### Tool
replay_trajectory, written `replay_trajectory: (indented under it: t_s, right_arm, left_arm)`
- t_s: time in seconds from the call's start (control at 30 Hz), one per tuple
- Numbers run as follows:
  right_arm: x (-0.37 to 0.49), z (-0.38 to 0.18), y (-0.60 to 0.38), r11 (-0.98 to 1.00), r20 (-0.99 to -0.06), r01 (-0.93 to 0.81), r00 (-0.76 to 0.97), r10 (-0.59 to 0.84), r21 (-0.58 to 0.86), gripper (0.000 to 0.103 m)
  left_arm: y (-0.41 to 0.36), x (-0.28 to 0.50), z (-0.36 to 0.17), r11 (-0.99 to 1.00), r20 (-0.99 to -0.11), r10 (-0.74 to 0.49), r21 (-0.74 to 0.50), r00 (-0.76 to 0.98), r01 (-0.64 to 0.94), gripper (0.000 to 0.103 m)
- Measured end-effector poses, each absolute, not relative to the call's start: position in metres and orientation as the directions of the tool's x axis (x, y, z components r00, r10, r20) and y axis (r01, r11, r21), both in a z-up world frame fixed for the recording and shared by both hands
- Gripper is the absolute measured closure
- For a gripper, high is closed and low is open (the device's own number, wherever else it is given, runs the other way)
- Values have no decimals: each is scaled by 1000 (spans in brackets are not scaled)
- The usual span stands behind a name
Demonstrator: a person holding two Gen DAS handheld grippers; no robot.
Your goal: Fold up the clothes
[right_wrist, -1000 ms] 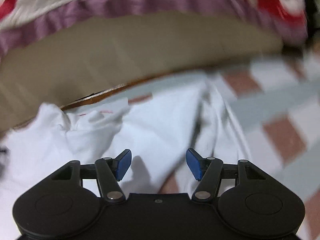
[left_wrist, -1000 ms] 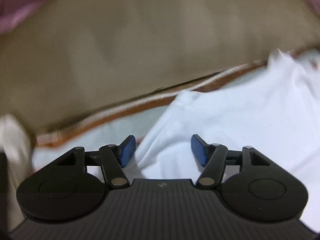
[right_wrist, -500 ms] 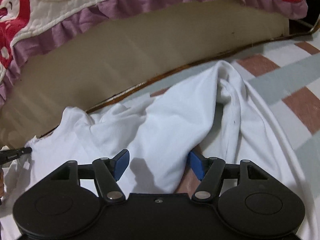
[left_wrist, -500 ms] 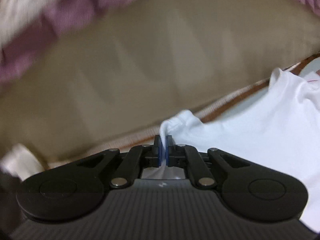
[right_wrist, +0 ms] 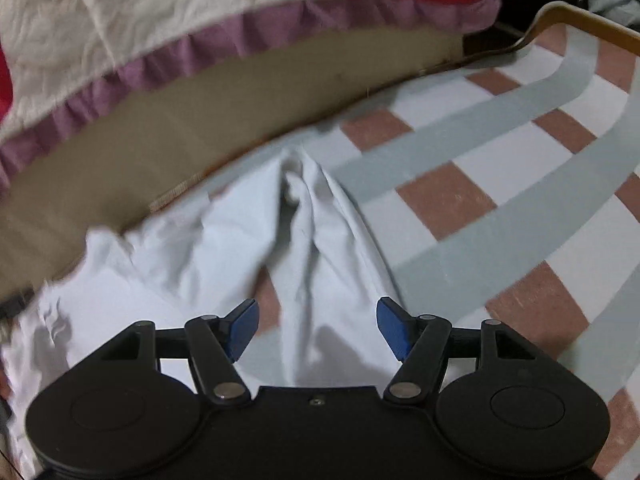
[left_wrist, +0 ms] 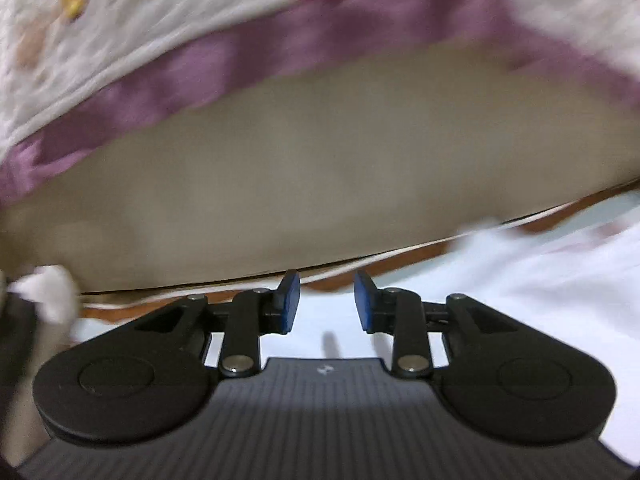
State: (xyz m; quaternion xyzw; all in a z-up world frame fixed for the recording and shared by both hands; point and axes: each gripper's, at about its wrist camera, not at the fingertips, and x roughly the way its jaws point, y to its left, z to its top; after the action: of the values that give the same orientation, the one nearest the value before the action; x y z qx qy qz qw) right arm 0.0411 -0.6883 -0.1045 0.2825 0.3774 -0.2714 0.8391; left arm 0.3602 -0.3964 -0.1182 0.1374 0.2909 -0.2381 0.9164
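Note:
A white garment [right_wrist: 312, 240] lies rumpled on the checked sheet, with a raised fold running away from me. My right gripper [right_wrist: 318, 328] hovers over its near part. It is open, the fold lies below the gap, and the pads do not press on it. In the left wrist view the same garment [left_wrist: 520, 280] spreads to the right, blurred. My left gripper [left_wrist: 326, 300] is above its left edge, its jaws partly apart and opening. Nothing is pinched between its blue pads [left_wrist: 290, 300].
A beige panel [right_wrist: 160, 136] runs along the far side of the sheet, with a quilt with a purple frill [right_wrist: 240, 36] hanging over it. The checked sheet [right_wrist: 500, 208] stretches right to a wooden rim [right_wrist: 580, 16]. A crumpled white scrap [left_wrist: 44, 288] sits at far left.
The left gripper closed on the garment's edge, then opened and let it go while lifting toward the quilt. The right gripper stayed open and shifted over the central fold.

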Motion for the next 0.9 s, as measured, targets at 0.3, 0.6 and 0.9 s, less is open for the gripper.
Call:
replay_trajectory:
  t_s: [0.3, 0.6, 0.9]
  right_arm:
    - [23, -141, -728, 654, -864, 701, 483, -140, 286, 34]
    - [37, -127, -733, 760, -794, 645, 502, -344, 78, 101]
    - [-34, -83, -788, 506, -563, 841, 517, -645, 192, 101]
  left_arm:
    - [-527, 274, -98, 638, -616, -581, 60, 532, 768, 59]
    - [-571, 241, -114, 568, -650, -619, 17, 442, 823, 59]
    - [-605, 182, -149, 322, -675, -687, 47, 267, 946, 53]
